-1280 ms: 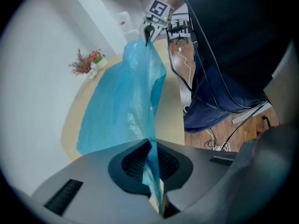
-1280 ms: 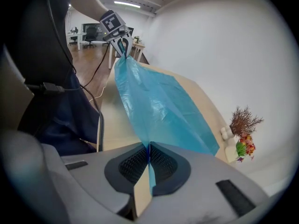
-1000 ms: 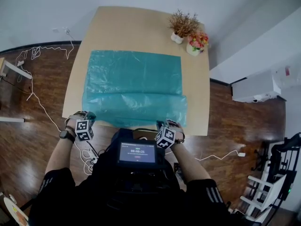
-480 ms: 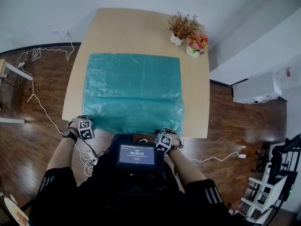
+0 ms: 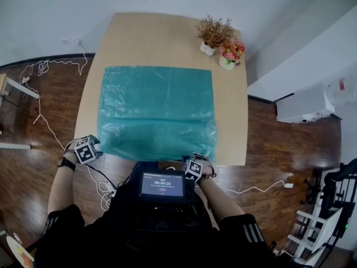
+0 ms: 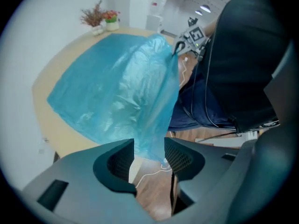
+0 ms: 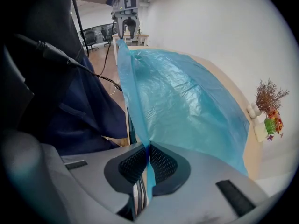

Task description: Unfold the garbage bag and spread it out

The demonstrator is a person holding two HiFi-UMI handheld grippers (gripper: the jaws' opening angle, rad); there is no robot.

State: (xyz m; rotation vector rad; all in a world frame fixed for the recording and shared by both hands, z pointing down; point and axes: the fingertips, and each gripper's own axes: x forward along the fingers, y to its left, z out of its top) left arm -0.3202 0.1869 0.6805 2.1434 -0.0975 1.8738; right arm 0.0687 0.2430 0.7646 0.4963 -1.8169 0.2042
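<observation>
The head view looks steeply down from high above the whole surface [image 5: 162,38]. Both gripper views sit low and close at its near edge (from opposite corners), looking across the bag [image 5: 156,110], which all three share.

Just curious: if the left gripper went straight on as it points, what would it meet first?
Probably the garbage bag: its edge hangs loose between the left gripper's jaws, which have just been opening. Past it, the wooden floor, though depth is unclear.
</observation>
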